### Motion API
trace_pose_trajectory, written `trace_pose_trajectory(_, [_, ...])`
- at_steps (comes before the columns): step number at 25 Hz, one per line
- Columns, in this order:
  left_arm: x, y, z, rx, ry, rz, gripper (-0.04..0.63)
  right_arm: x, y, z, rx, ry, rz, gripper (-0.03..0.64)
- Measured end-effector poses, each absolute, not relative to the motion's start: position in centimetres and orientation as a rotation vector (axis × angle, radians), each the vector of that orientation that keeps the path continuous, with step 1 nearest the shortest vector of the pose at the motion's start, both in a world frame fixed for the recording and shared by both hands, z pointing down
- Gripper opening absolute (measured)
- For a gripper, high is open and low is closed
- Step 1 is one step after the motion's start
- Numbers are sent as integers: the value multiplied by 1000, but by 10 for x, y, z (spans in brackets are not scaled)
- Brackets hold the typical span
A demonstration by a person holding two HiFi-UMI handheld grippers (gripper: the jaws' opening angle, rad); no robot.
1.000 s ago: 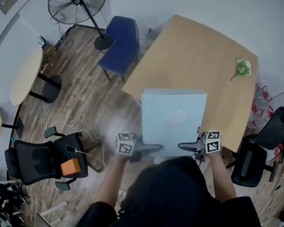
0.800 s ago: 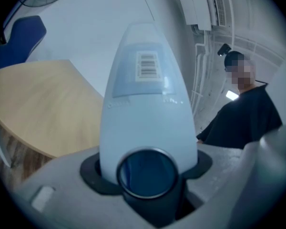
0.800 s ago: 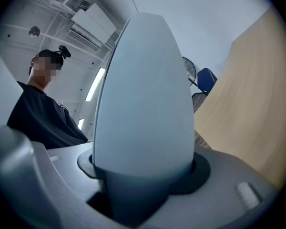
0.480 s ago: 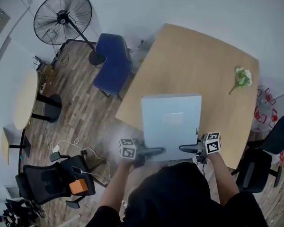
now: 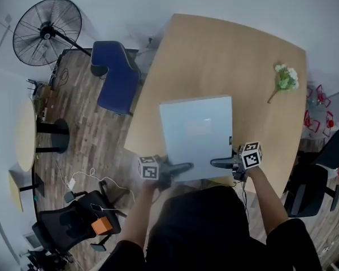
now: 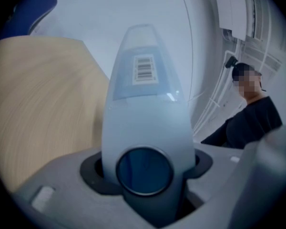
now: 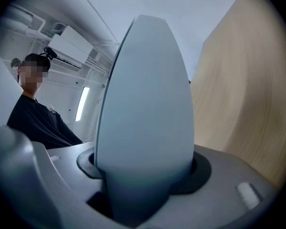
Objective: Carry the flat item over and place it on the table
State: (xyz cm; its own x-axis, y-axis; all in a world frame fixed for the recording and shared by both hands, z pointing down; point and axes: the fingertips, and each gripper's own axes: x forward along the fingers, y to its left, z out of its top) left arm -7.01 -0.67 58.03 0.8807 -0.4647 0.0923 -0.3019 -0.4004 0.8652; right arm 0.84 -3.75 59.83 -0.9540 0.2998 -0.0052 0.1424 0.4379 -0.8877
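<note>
**Panel carried further in over the table**

Since a second ago, the pale blue flat rectangular panel [image 5: 196,134] has come forward from the table's corner, where much of it hung over the floor, and now lies almost wholly over the light wooden table [image 5: 226,55], at its near left part. Its near edge is level with the table's near rim. No view settles whether it touches the wood.

The head view alone shows the surroundings: a small bunch of white and green flowers [image 5: 285,79] lying well apart on the table's far right, a blue upholstered chair [image 5: 116,78] beside the table's left edge, and a black pedestal fan [image 5: 44,31] beyond it.

The left gripper view alone shows a white barcode label [image 6: 144,70] on the panel's face, with a person in dark clothing [image 6: 250,118] off to the right. The right gripper view shows a plain face of the panel and a white wall-mounted air conditioner [image 7: 74,46].

The left gripper [image 5: 181,167] and the right gripper [image 5: 221,162] each clamp the panel's near edge, jaws standing fairly wide and pressed against its two faces.
</note>
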Motion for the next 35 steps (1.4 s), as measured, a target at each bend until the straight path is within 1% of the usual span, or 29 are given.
trace_pose_trajectory(15, [-102,-96,620,1936,-512,-130,334,-18,-114,637,-229,-2471,1695,334])
trace_pose_trajectory(35, [-146,-217,705,1788,-358,8,358,-51,-214,719,124,-2292,1992,338])
